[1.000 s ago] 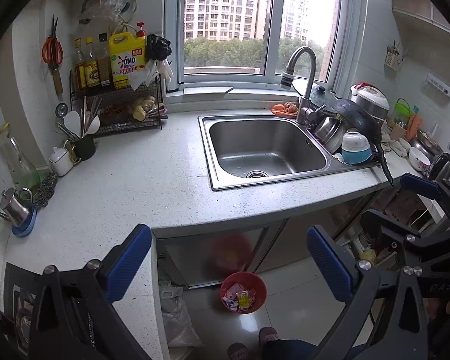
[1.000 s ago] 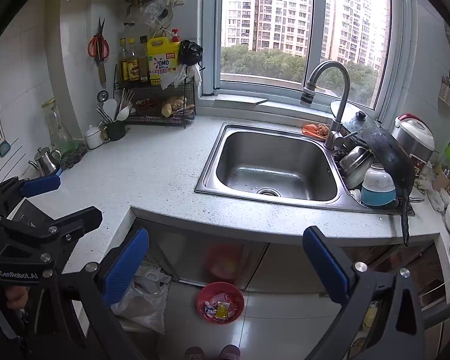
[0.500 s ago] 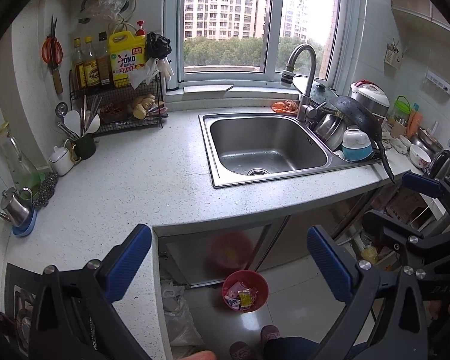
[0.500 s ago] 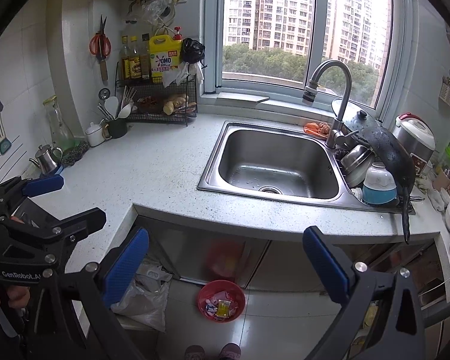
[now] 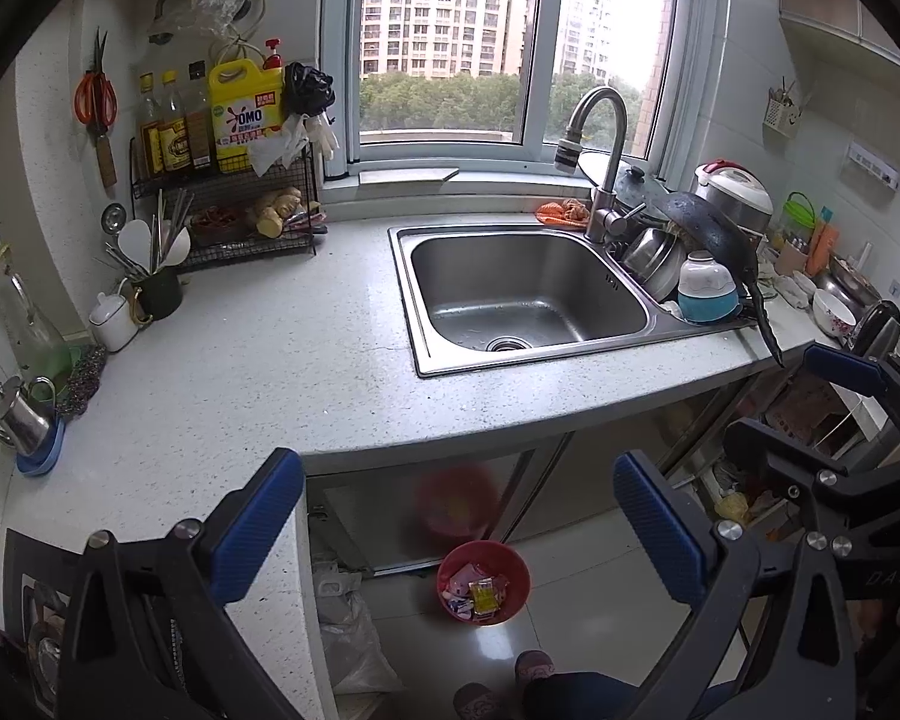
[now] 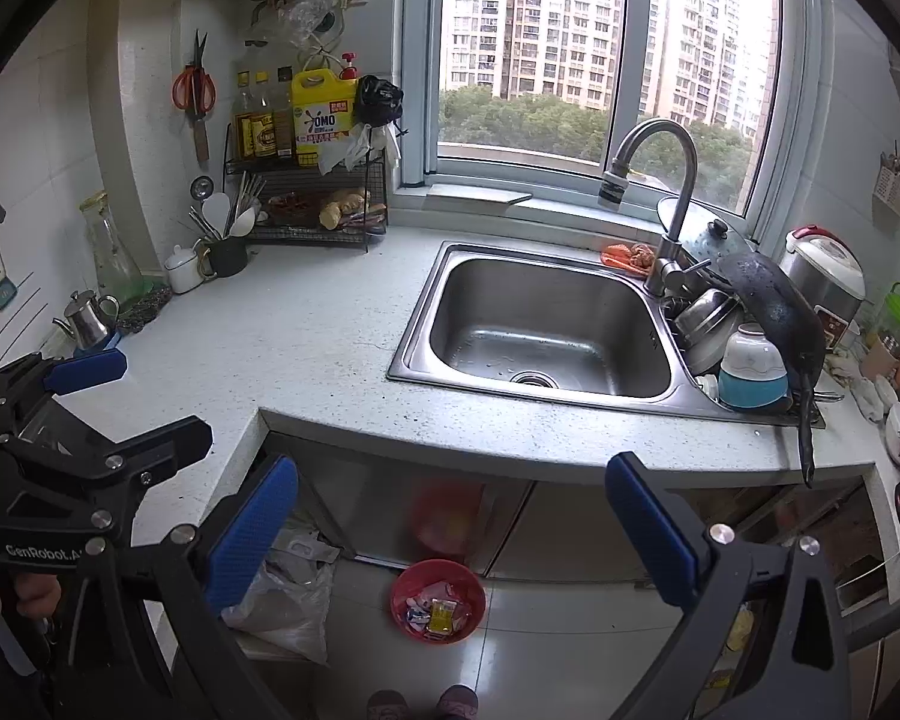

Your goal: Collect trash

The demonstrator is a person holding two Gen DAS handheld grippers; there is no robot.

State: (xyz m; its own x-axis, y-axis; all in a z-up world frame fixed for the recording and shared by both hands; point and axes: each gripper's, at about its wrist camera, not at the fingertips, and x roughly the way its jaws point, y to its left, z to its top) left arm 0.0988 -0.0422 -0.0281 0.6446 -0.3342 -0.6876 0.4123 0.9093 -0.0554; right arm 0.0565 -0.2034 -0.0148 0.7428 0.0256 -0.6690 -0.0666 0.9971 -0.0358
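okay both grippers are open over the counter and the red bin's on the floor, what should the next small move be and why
Probably pause and scan before reaching. Both the left gripper and right gripper hover with jaws wide and empty, the counter shows no loose wrappers, and the red bin already holds several. The task looks close to done.

Below my tools, the wrappers (image 5: 473,591) in the red bin (image 5: 510,564) are too small to identify. The person's slippers (image 6: 423,705) are cut off by the bottom edge.
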